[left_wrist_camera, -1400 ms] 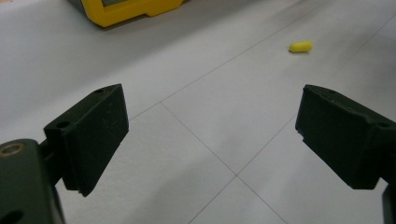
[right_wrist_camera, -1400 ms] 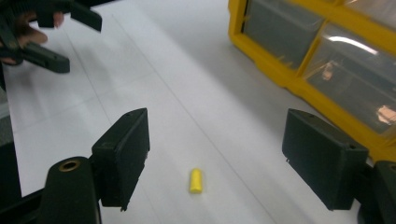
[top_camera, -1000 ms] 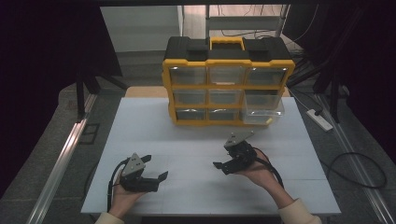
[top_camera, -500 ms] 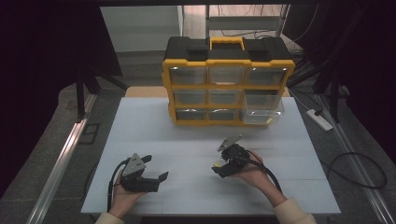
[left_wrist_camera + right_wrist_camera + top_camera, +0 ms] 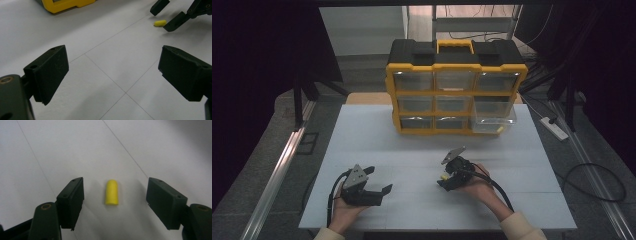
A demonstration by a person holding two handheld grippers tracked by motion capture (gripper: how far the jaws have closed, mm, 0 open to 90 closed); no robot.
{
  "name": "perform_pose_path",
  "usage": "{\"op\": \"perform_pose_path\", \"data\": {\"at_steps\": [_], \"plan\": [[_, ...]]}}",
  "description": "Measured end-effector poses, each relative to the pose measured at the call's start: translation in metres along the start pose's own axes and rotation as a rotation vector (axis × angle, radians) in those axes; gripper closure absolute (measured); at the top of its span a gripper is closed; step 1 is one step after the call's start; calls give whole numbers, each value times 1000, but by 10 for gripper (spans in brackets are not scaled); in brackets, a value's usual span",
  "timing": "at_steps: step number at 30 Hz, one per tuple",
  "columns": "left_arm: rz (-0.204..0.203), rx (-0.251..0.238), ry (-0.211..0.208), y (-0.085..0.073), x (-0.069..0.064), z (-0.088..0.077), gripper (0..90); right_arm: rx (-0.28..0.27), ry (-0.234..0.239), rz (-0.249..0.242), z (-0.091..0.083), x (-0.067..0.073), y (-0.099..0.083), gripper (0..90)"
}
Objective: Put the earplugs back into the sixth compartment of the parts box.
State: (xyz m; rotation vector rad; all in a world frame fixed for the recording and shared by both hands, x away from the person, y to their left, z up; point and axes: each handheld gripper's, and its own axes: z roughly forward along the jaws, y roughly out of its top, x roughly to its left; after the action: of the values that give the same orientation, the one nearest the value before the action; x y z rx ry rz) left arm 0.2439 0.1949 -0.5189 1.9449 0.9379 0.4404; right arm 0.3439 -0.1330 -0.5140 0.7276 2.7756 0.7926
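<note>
between the closing right gripper (image 5: 113, 202) jaws lies a small yellow bullet-shaped plug (image 5: 112, 192).

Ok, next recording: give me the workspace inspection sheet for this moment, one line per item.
Surface: white table, faint seams.
Job's things: small yellow earplug-like piece lying flat between the right gripper jaws, untouched.
Clutter: yellow-and-black drawer organizer at the far edge; its lower right clear drawer pulled out.
Grippers: right gripper's jaws have just been closing, pads not on the piece yet; left gripper open, resting aside.
Cables: one trails from each gripper; more on the floor at right.
Surroundings: dark curtains, power strip on the floor.
</note>
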Motion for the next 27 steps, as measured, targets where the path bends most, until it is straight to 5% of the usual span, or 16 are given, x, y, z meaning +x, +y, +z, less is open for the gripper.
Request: {"op": "perform_pose_path", "data": {"at_steps": [7,12,19,27], "plan": [[2,0,0,0,0,0,94,-2,6,-10,1,2,0,483],[1,0,0,0,0,0,94,-5,35,-3,-2,-1,0,785],[2,0,3,0,0,0,94,-42,38,-5,-9,-1,1,794],[2,1,2,0,0,0,94,-172,34,17,-32,-8,4,795]]}}
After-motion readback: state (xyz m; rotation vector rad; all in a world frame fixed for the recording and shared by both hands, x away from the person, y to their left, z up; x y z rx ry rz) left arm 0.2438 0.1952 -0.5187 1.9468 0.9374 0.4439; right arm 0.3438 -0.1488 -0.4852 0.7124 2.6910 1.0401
